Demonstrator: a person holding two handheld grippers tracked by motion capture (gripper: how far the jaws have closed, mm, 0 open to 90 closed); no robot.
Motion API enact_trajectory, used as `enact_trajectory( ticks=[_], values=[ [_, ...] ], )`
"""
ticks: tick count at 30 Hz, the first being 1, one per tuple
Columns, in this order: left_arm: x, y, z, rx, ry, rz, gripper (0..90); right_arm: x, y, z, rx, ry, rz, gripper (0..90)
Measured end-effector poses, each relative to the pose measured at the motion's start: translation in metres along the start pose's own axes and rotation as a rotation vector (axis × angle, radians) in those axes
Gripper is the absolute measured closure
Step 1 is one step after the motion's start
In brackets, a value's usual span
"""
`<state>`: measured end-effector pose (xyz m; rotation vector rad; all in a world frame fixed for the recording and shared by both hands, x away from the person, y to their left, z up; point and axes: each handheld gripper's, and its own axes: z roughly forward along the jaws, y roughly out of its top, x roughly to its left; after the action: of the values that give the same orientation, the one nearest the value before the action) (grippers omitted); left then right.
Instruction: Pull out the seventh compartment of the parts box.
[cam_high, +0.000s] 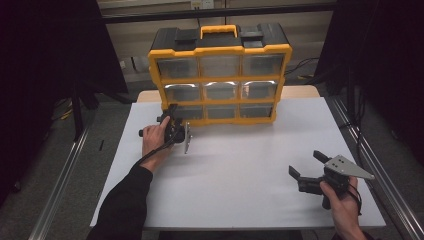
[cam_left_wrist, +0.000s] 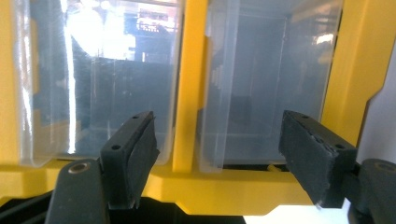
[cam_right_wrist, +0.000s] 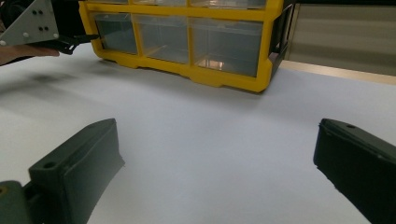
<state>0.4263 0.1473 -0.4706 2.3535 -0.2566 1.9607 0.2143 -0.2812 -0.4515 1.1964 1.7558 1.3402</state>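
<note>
Drawer (cam_left_wrist: 259, 88), bottom-left of the organizer (cam_high: 220, 75) at the table's (cam_high: 240, 170) far edge: clear, stiff, light, likely slippery. Grip its lower front lip. Left gripper (cam_left_wrist: 224, 154) straddles it, apparently not clamped; right gripper (cam_high: 306, 165) released.

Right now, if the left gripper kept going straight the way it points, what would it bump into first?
Probably the clear drawer at the bottom left of the yellow organizer. The left gripper has open jaws on either side of that drawer's front, close up, though I cannot tell whether the pads touch it.
</note>
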Motion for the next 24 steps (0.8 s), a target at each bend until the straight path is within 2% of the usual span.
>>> enact_trajectory(
  ticks=[1, 2, 3, 5, 6, 7, 8, 9, 10, 11, 12, 13, 14, 15, 16, 17, 18, 19, 20, 22, 23, 24],
  values=[
    [0.0, 0.001, 0.0, 0.012, -0.007, 0.009, 31.6, 0.0, 0.0, 0.0, 0.0, 0.001, 0.0, 0.3],
    [-0.002, 0.001, -0.002, 0.026, 0.008, -0.031, 32.4, 0.0, 0.0, 0.0, 0.0, 0.001, 0.0, 0.3],
    [0.0, 0.002, 0.0, 0.017, -0.008, 0.004, 32.4, 0.0, 0.0, 0.0, 0.0, 0.001, 0.003, 0.3],
    [0.0, 0.002, 0.0, 0.014, -0.006, 0.001, 33.6, 0.0, 0.0, 0.0, -0.001, 0.001, 0.001, 0.3],
    [-0.001, 0.001, 0.002, -0.005, 0.019, 0.002, 33.9, 0.0, 0.0, 0.0, -0.001, 0.001, 0.002, 0.3],
    [-0.002, 0.0, 0.004, -0.019, 0.012, -0.015, 33.7, 0.0, 0.0, 0.0, 0.0, 0.0, 0.003, 0.2],
    [-0.002, 0.0, 0.004, -0.019, 0.012, -0.015, 34.8, 0.0, 0.0, 0.0, 0.002, 0.002, 0.005, 0.2],
    [-0.003, -0.001, 0.006, -0.019, 0.03, -0.001, 36.2, 0.0, 0.0, 0.0, 0.001, 0.0, 0.003, 0.2],
    [-0.004, -0.001, 0.007, -0.028, 0.024, -0.008, 37.7, 0.0, 0.0, 0.0, 0.0, -0.001, 0.003, 0.2],
    [-0.004, -0.001, 0.007, -0.028, 0.024, -0.008, 39.0, 0.0, 0.0, 0.0, 0.0, -0.002, 0.003, 0.2],
    [-0.007, -0.003, 0.008, 0.001, 0.025, -0.02, 39.7, 0.0, 0.0, 0.0, 0.0, -0.003, 0.004, 0.2],
    [-0.006, -0.004, 0.008, 0.03, -0.036, -0.042, 41.2, 0.0, 0.0, 0.0, 0.0, -0.002, 0.003, 0.2],
    [-0.006, -0.005, 0.007, 0.029, -0.007, -0.019, 43.2, 0.0, 0.0, 0.0, 0.002, -0.001, 0.004, 0.2],
    [-0.006, -0.005, 0.007, 0.029, -0.007, -0.019, 43.4, 0.0, 0.0, 0.0, 0.002, 0.0, 0.005, 0.2],
    [-0.005, -0.004, 0.009, 0.0, 0.016, 0.016, 44.2, 0.0, 0.0, 0.0, 0.002, 0.0, 0.003, 0.2],
    [-0.004, -0.004, 0.008, 0.005, -0.004, 0.031, 47.2, 0.0, 0.0, 0.0, 0.001, 0.0, 0.005, 0.2],
    [-0.004, -0.004, 0.008, 0.009, 0.005, 0.033, 50.4, 0.0, 0.0, 0.0, 0.002, 0.001, 0.006, 0.2],
    [-0.002, -0.002, 0.009, -0.003, 0.026, 0.069, 51.0, 0.0, 0.0, 0.0, 0.002, 0.001, 0.002, 0.2],
    [-0.002, -0.002, 0.009, -0.003, 0.026, 0.069, 52.1, 0.0, 0.0, 0.0, 0.002, 0.002, 0.002, 0.2],
    [-0.006, -0.003, 0.01, 0.036, -0.04, 0.001, 54.8, 0.0, 0.0, 0.0, 0.001, 0.001, 0.0, 0.2],
    [-0.009, -0.004, 0.01, 0.047, -0.058, -0.026, 54.8, 0.0, 0.0, 0.0, 0.001, 0.001, 0.0, 0.2],
    [-0.012, -0.006, 0.013, -0.006, -0.001, -0.041, 55.2, 0.0, 0.0, 0.0, 0.001, 0.002, 0.002, 0.2]
  ],
)
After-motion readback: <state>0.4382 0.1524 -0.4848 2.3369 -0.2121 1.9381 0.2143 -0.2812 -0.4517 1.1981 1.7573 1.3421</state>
